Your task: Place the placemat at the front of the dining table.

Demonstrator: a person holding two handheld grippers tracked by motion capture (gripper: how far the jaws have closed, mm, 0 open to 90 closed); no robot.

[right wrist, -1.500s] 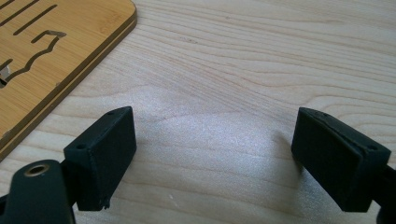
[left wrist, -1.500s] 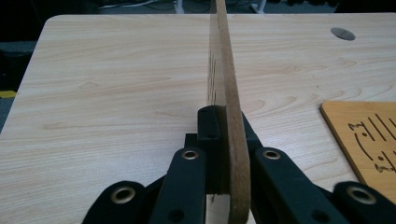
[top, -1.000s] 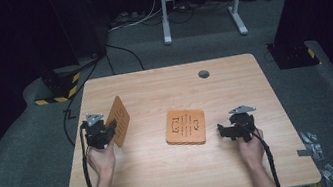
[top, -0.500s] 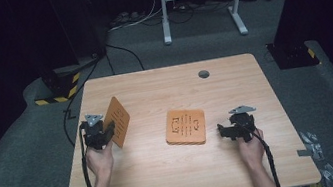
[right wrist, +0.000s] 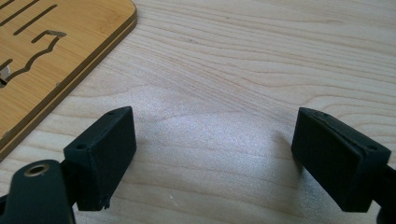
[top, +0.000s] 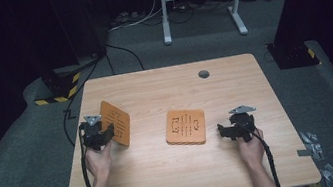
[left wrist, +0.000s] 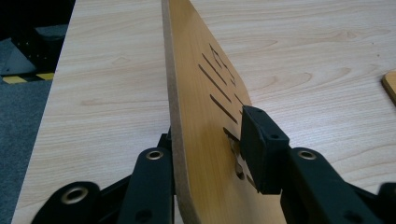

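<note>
So the left gripper (top: pixel 102 134) sits at the left of the high view with one wooden board (top: pixel 115 123) standing on edge between its jaws. Its jaws have just been opening. In the left gripper view the right pad stands a little off the slotted face, the left jaw sits right against the back, so I'd call that grip let go rather than clamped. The board leans, long edge running away toward the top of that frame.

The right gripper (top: pixel 228 132) is at the lower right, jaws wide apart over bare table (top: pixel 169 184), holding nothing.

The second board (top: pixel 185 126) lies flat mid-frame, just left of the right gripper and well apart from the left one. So the right hand is clearly the nearer one, and I'd guess the flat board is next.
</note>
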